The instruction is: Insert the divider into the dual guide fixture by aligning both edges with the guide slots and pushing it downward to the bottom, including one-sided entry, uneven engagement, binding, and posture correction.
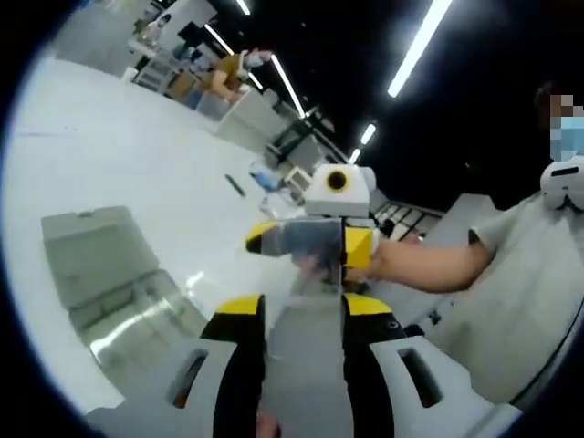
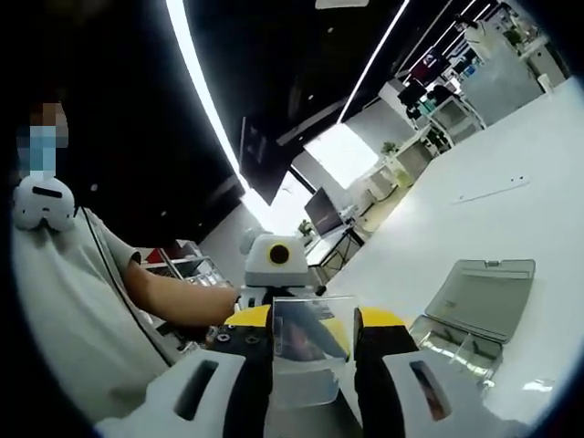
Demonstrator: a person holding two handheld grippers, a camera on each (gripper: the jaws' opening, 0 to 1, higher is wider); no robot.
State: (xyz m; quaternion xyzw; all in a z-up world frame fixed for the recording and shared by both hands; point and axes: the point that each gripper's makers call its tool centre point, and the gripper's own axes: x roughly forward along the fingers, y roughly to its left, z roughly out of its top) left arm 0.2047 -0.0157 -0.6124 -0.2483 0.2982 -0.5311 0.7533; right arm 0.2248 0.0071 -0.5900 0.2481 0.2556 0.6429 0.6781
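Observation:
A clear plastic divider [image 1: 306, 351] is held in the air between both grippers. My left gripper [image 1: 301, 306] is shut on its near edge, yellow-tipped jaws on either side. The right gripper [image 1: 315, 242] faces it from the far end, pinching the same sheet. In the right gripper view the divider [image 2: 310, 342] stands between the jaws of my right gripper [image 2: 313, 319], which is shut on it, with the left gripper [image 2: 278, 265] just behind. The clear dual guide fixture [image 1: 105, 274] lies on the white table, left and below; it also shows as a clear box [image 2: 474, 310] at right.
The white table [image 1: 100, 155] spreads wide around the fixture. A person's forearm [image 1: 429, 265] and grey-shirted body [image 2: 64, 310] are close by. A dark pen-like item [image 1: 235, 185] lies on the table farther off. Desks and shelves stand in the background.

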